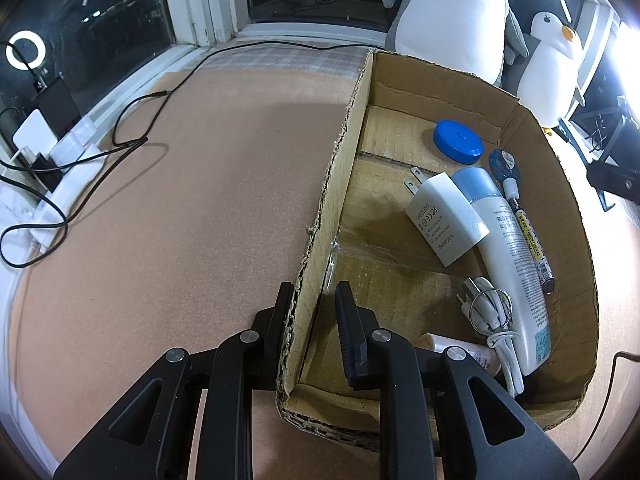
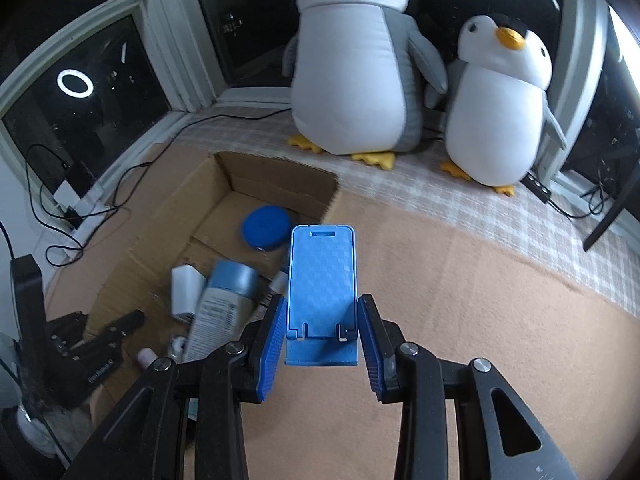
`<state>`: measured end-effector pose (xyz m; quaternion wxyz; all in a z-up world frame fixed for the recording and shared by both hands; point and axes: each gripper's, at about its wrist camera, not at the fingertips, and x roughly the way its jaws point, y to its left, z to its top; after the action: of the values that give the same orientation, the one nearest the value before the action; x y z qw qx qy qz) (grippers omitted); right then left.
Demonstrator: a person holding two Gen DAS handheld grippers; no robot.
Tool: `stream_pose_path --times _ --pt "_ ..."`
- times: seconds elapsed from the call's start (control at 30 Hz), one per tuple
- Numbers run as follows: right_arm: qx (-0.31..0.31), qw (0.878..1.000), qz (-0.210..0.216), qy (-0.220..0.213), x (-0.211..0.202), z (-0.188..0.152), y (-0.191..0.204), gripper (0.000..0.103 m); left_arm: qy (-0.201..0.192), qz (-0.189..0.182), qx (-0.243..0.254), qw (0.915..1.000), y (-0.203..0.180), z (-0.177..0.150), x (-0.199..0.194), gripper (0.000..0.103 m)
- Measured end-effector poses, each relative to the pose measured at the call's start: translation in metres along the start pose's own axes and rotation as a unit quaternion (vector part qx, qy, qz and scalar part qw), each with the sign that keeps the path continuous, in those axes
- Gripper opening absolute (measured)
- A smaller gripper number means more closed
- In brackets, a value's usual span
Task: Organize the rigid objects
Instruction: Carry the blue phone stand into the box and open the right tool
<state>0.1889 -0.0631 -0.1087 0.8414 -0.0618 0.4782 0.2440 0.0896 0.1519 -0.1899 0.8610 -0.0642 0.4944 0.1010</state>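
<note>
An open cardboard box lies on the tan mat. My left gripper is shut on the box's left wall near its front corner, one finger outside and one inside. Inside the box lie a blue round lid, a white charger, a white bottle with a blue cap, a pen, a coiled white cable and a small pink bottle. My right gripper is shut on a blue folding phone stand, held up over the mat just right of the box.
Two plush penguins sit on a checked cloth by the window behind the box. A white power strip with black cables runs along the left edge. Tan mat spreads to the right of the box.
</note>
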Motion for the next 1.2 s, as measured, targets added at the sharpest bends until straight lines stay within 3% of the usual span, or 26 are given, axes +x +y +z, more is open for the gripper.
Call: stream_pose_path --times 0.43,1.07,1.2 --pt "-0.034 0.999 0.016 0.001 0.022 0.012 0.049 0.033 0.0 0.0 0.0 1.0 0.0 0.0 0.0 0.019" --pt "-0.036 0.999 0.024 0.022 0.041 0.01 0.054 0.033 0.0 0.001 0.0 1.0 0.0 0.0 0.0 0.019" --pt "-0.04 0.999 0.022 0.021 0.04 0.01 0.055 0.038 0.0 0.001 0.0 1.0 -0.001 0.0 0.0 0.019"
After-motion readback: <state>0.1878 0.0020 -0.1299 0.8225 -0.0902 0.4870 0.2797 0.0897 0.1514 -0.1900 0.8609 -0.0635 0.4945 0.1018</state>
